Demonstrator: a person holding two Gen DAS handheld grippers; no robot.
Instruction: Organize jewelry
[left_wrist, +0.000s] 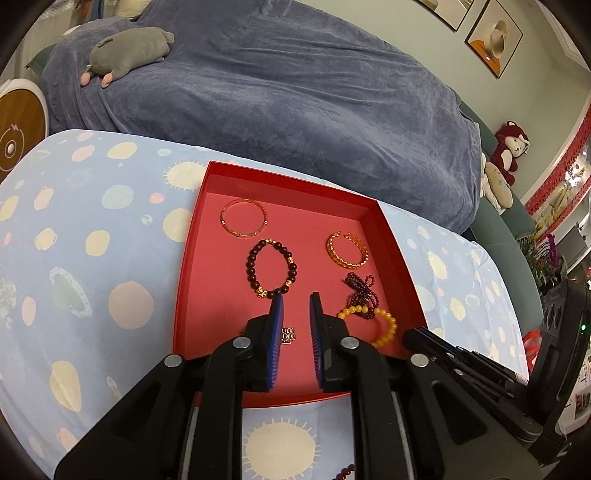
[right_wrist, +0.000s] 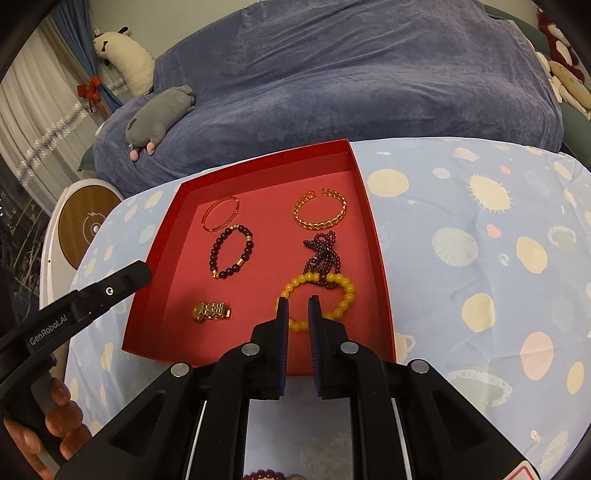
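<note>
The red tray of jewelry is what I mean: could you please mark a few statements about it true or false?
1. The yellow bead bracelet overlaps the purple bead strand. True.
2. The gold watch lies outside the red tray. False: it lies inside, near the front.
3. The gold chain bangle lies apart from the dark bead bracelet. True.
4. The right gripper clamps the yellow bracelet. False: its jaws stand slightly apart, gripping nothing.
5. The tray holds only two pieces. False: six.
</note>
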